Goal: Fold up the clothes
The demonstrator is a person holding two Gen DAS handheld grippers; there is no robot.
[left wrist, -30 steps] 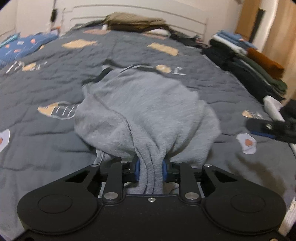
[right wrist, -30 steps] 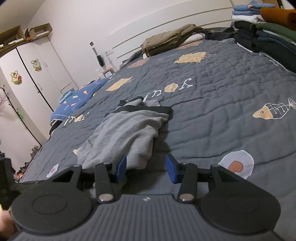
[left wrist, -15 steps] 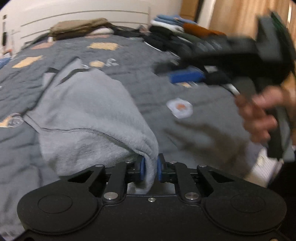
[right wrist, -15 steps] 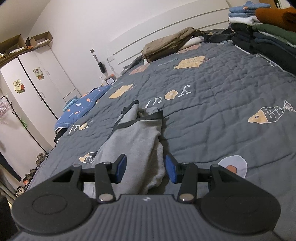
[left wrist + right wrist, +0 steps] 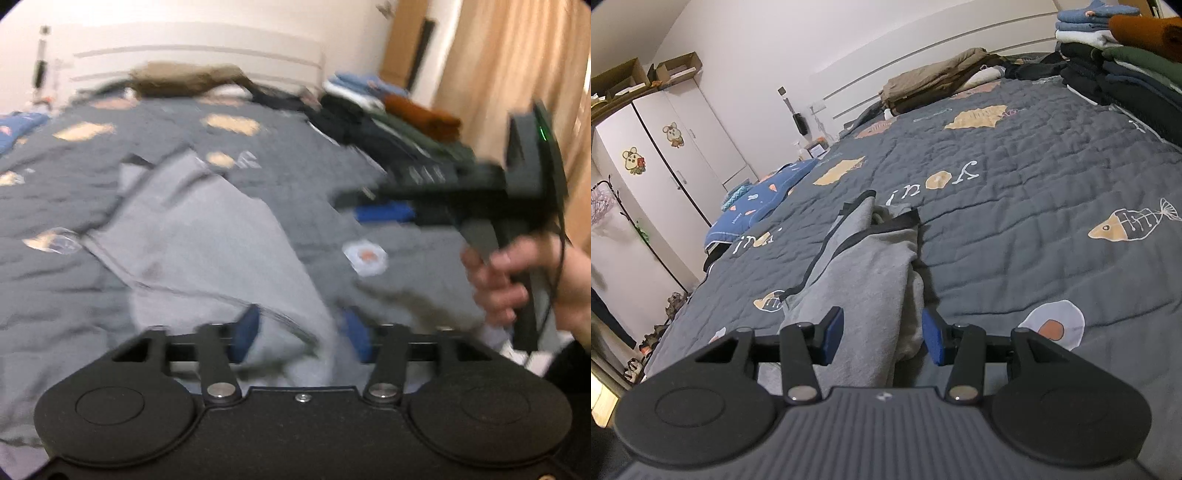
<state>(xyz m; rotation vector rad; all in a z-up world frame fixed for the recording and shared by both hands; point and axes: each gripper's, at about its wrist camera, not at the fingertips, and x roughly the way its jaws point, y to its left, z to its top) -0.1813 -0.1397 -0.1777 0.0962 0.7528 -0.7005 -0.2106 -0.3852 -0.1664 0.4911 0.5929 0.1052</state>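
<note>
A grey garment [image 5: 207,240] with black trim lies lengthwise on the dark grey quilt [image 5: 74,295], its near end bunched. My left gripper [image 5: 301,334] is open, and that near end sits loose between its blue pads [image 5: 247,332]. The view is motion-blurred. My right gripper [image 5: 882,339] is also open, low over the same near end of the grey garment [image 5: 864,273], one pad on each side of the cloth. In the left wrist view the right gripper [image 5: 384,214] hovers at the right, held by a person's hand [image 5: 517,280].
Stacks of folded clothes [image 5: 1126,62] line the bed's right side. A brown garment pile [image 5: 934,81] lies by the headboard. A blue pillow [image 5: 757,206] sits at the left edge, a white wardrobe [image 5: 665,166] beyond it. Curtains [image 5: 517,74] hang at the right.
My left gripper has opened and let go of the grey garment, swinging right. The garment has been drawn out long toward me. My right gripper has come in over its near end.
</note>
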